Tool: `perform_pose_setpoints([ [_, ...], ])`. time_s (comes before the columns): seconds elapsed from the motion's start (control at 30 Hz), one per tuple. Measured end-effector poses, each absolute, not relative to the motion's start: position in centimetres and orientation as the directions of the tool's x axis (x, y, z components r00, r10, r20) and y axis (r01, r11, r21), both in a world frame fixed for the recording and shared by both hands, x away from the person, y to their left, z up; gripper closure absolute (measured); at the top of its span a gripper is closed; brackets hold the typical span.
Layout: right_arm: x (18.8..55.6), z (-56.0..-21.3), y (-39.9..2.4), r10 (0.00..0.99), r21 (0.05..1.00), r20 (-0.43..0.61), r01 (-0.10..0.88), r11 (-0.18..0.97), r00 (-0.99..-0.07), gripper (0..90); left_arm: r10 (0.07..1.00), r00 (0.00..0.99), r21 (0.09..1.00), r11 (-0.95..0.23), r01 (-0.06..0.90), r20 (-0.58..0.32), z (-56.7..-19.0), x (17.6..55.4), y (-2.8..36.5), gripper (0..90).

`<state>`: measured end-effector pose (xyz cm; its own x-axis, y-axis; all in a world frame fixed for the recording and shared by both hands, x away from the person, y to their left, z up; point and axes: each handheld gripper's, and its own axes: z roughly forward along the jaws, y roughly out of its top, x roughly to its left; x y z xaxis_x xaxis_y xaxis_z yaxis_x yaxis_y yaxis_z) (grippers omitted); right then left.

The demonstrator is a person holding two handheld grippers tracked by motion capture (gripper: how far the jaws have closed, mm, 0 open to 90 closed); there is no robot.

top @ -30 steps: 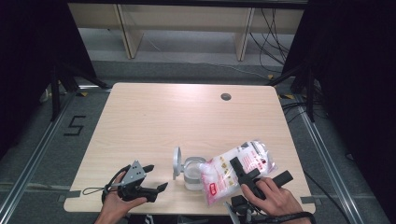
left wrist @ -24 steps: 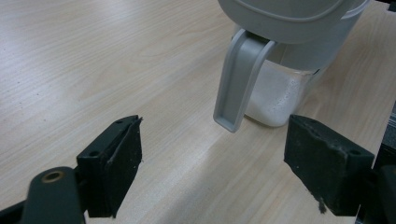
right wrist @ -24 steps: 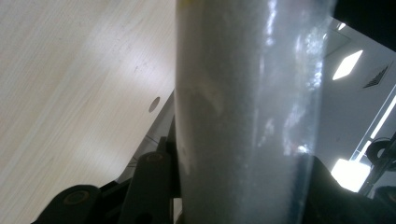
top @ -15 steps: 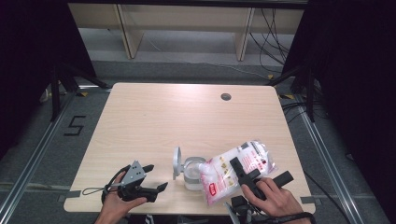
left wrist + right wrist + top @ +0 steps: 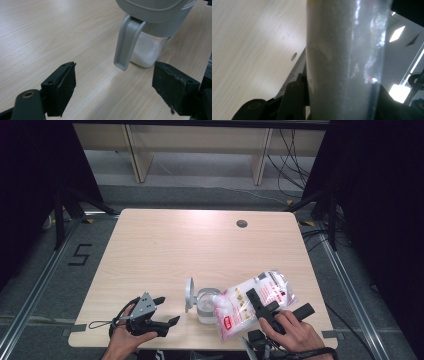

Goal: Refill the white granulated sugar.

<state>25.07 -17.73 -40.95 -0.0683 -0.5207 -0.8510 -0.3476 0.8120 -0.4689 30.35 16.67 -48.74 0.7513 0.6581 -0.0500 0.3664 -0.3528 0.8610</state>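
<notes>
At the near edge of the counter (image 5: 165, 245), the right hand-held gripper (image 5: 264, 306) is clenched on a plastic bag (image 5: 252, 301) of white grains and holds it tilted, its low corner over the mouth of a small clear jar (image 5: 206, 304). The jar stands just beside the bag, with its grey lid (image 5: 189, 294) flipped up on the left side, and it has white grains at the bottom. I judge that the pouring step is in hand. The next move calls for a steady tilt, so the grains go into the narrow mouth and not on the counter. The left hand-held gripper (image 5: 167, 312) rests released near the jar, grasping nothing. Compared with one second ago, nothing has visibly moved; bag and jar keep the same places.
</notes>
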Motion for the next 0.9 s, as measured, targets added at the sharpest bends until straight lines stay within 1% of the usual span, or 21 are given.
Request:
perform_pose_setpoints([
  [0.13, 24.99, -40.97, -17.75, -0.518, -0.465, -0.852, -0.346, 0.815, -0.074, 67.6, 0.659, 0.75, 0.865, -0.343, 0.367, -0.058, -48.77, 30.33, 16.67, 18.6],
  [0.2, 25.06, -40.88, -17.67, -0.521, -0.468, -0.852, -0.36, 0.807, -0.061, 67.6, 0.656, 0.753, 0.862, -0.352, 0.366, -0.052, -48.78, 30.37, 16.71, 18.7],
  [0.23, 24.95, -40.99, -17.78, -0.499, -0.447, -0.863, -0.345, 0.825, -0.075, 67.6, 0.655, 0.753, 0.863, -0.347, 0.367, -0.057, -48.79, 30.34, 16.66, 18.7],
  [0.33, 24.92, -40.68, -17.73, -0.53, -0.477, -0.845, -0.352, 0.806, -0.068, 67.6, 0.655, 0.753, 0.863, -0.346, 0.368, -0.059, -48.79, 30.33, 16.65, 18.7],
  [0.53, 24.95, -40.87, -17.73, -0.523, -0.47, -0.849, -0.348, 0.811, -0.071, 67.7, 0.653, 0.755, 0.862, -0.35, 0.367, -0.057, -48.84, 30.37, 16.68, 18.7],
  [0.67, 24.94, -40.89, -17.67, -0.527, -0.473, -0.847, -0.351, 0.808, -0.072, 67.8, 0.66, 0.747, 0.869, -0.325, 0.374, -0.074, -48.84, 30.23, 16.55, 18.6],
  [0.73, 24.91, -40.85, -17.72, -0.524, -0.471, -0.848, -0.35, 0.81, -0.071, 67.7, 0.655, 0.753, 0.864, -0.347, 0.365, -0.056, -48.77, 30.3, 16.69, 18.7],
  [0.8, 24.92, -40.82, -17.73, -0.519, -0.466, -0.852, -0.347, 0.814, -0.072, 67.8, 0.658, 0.75, 0.865, -0.339, 0.371, -0.064, -48.8, 30.26, 16.63, 18.6],
  [0.9, 24.91, -40.73, -17.75, -0.532, -0.479, -0.844, -0.347, 0.806, -0.071, 67.8, 0.659, 0.749, 0.867, -0.334, 0.369, -0.066, -48.8, 30.24, 16.58, 18.7],
])
